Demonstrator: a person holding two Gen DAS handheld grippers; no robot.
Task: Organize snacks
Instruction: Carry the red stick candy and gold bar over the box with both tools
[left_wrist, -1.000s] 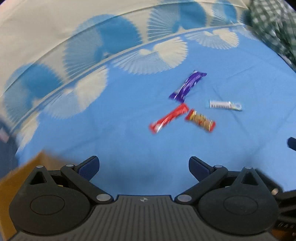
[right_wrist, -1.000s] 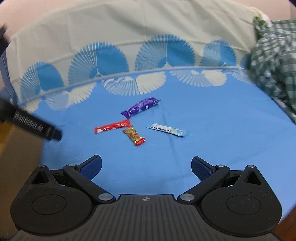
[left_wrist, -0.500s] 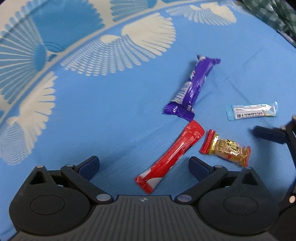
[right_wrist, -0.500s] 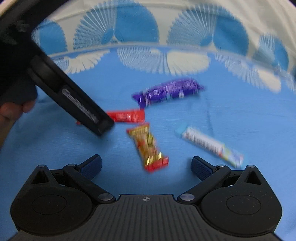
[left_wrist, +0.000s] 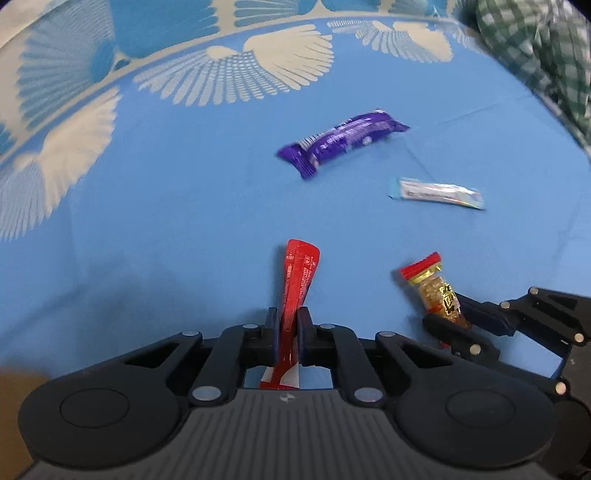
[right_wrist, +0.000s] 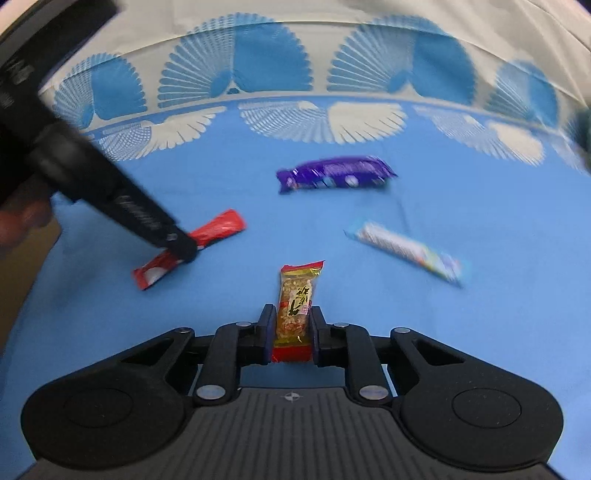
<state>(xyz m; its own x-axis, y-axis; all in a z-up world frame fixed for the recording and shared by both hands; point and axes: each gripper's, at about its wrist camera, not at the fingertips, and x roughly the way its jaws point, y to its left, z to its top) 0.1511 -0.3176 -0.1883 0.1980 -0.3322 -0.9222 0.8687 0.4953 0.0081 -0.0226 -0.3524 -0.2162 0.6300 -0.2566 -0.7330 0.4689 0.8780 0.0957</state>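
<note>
Four snacks lie on a blue cloth (left_wrist: 184, 206). My left gripper (left_wrist: 287, 325) is shut on the near end of a long red packet (left_wrist: 299, 273); the packet also shows in the right wrist view (right_wrist: 218, 230), where the left gripper (right_wrist: 181, 249) pins it. My right gripper (right_wrist: 291, 328) is shut on a gold peanut bar with red ends (right_wrist: 295, 302), which also shows in the left wrist view (left_wrist: 434, 288) with the right gripper (left_wrist: 448, 323) on it. A purple bar (left_wrist: 343, 142) and a silver-white packet (left_wrist: 436, 192) lie farther off.
The cloth's cream border with blue fan patterns (right_wrist: 236, 74) runs along the far side. Green checked fabric (left_wrist: 535, 55) lies at the far right. A brown cardboard edge (left_wrist: 14, 406) shows at the lower left.
Both grippers moved forward and down to the snacks and went from open to shut. The left one took the red packet; the right one took the peanut bar.
</note>
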